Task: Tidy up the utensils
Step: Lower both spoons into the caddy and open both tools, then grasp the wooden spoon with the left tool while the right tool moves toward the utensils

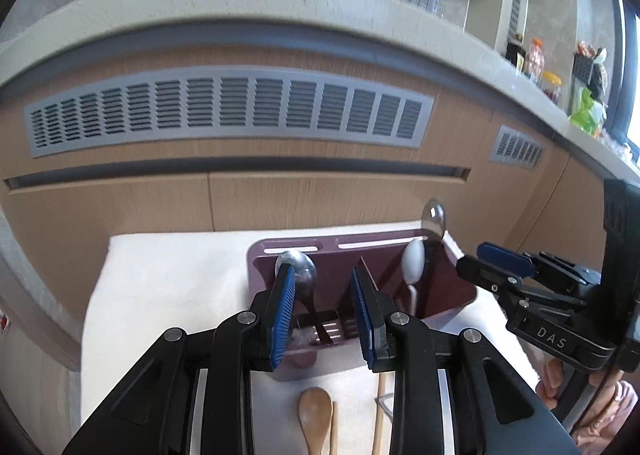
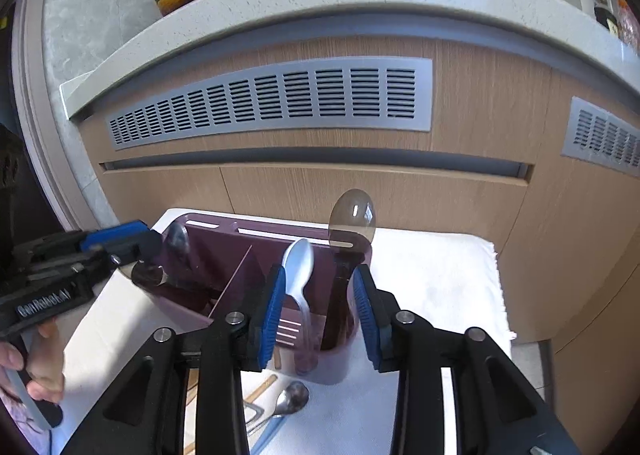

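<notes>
Both jaws gape, empty: left hand-held gripper (image 1: 324,307), right hand-held gripper (image 2: 320,311). Purple caddy (image 1: 436,287) holds three spoons upright. Wooden spoon (image 1: 316,415) lies on the desk at 6 o'clock: light, stiff, probably grippy; pinch mid-handle.

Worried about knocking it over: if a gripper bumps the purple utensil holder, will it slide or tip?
The purple utensil holder looks like thin, light plastic, so probably easy to shove. Its tall spoons lean above the rim, maybe encouraging tipping. The white cloth underneath may resist sliding.

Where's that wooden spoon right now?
In the left wrist view the wooden spoon lies flat on the white cloth, just in front of the purple utensil holder.
</notes>
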### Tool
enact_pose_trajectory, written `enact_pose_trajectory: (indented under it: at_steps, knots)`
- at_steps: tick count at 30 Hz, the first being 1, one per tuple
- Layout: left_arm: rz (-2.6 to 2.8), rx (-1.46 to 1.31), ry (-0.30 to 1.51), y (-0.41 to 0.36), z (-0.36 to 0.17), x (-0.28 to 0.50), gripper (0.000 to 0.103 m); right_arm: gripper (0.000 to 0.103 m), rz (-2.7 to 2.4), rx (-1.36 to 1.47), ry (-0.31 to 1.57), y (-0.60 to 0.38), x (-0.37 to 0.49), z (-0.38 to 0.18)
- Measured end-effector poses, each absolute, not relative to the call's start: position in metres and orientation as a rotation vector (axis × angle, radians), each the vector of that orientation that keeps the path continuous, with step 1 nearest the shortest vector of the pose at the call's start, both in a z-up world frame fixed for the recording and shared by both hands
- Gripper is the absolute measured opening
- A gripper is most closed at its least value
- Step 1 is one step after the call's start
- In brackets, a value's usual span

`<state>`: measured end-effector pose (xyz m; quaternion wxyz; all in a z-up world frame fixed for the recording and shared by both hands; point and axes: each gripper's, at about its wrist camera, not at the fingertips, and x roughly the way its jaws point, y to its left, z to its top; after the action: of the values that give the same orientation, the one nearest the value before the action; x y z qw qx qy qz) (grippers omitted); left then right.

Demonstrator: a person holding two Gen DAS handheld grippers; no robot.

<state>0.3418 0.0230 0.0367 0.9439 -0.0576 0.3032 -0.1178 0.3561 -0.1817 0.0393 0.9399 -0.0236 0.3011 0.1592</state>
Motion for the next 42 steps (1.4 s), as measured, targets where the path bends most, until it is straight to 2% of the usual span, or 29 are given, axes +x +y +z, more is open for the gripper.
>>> enact_pose_trajectory:
  at_steps: [1, 3, 6, 8, 17, 19, 21, 23, 29, 42]
  knots:
    - [-0.233, -0.116, 0.610, 0.025, 0.040, 0.336, 0.031, 0.042, 0.317, -0.050, 0.615, -0.183, 0.353, 0.041]
    - [-0.222, -0.114, 0.600, 0.028, 0.043, 0.322, 0.032, 0.057, 0.313, -0.047, 0.614, -0.187, 0.342, 0.043]
    - [-0.209, -0.101, 0.602, 0.033, 0.042, 0.302, 0.037, 0.072, 0.327, -0.055, 0.635, -0.188, 0.327, 0.041]
    - [-0.200, -0.097, 0.613, 0.036, 0.037, 0.289, 0.042, 0.075, 0.330, -0.081, 0.649, -0.186, 0.316, 0.036]
    - [-0.186, -0.119, 0.774, 0.053, -0.020, 0.259, 0.046, 0.075, 0.356, -0.172, 0.811, -0.160, 0.286, -0.017]
    - [-0.173, -0.129, 0.812, 0.059, -0.032, 0.254, 0.046, 0.070, 0.382, -0.165, 0.834, -0.156, 0.276, -0.025]
    - [-0.169, -0.140, 0.846, 0.063, -0.043, 0.250, 0.046, 0.059, 0.419, -0.170, 0.860, -0.151, 0.262, -0.031]
    - [-0.172, -0.143, 0.872, 0.065, -0.053, 0.245, 0.046, 0.053, 0.457, -0.185, 0.887, -0.144, 0.245, -0.037]
    - [-0.223, -0.173, 0.912, 0.058, -0.069, 0.245, 0.046, 0.052, 0.505, -0.154, 0.977, -0.138, 0.218, -0.054]
    - [-0.291, -0.053, 1.076, 0.011, -0.076, 0.337, 0.046, 0.053, 0.424, -0.159, 0.911, -0.167, 0.212, -0.046]
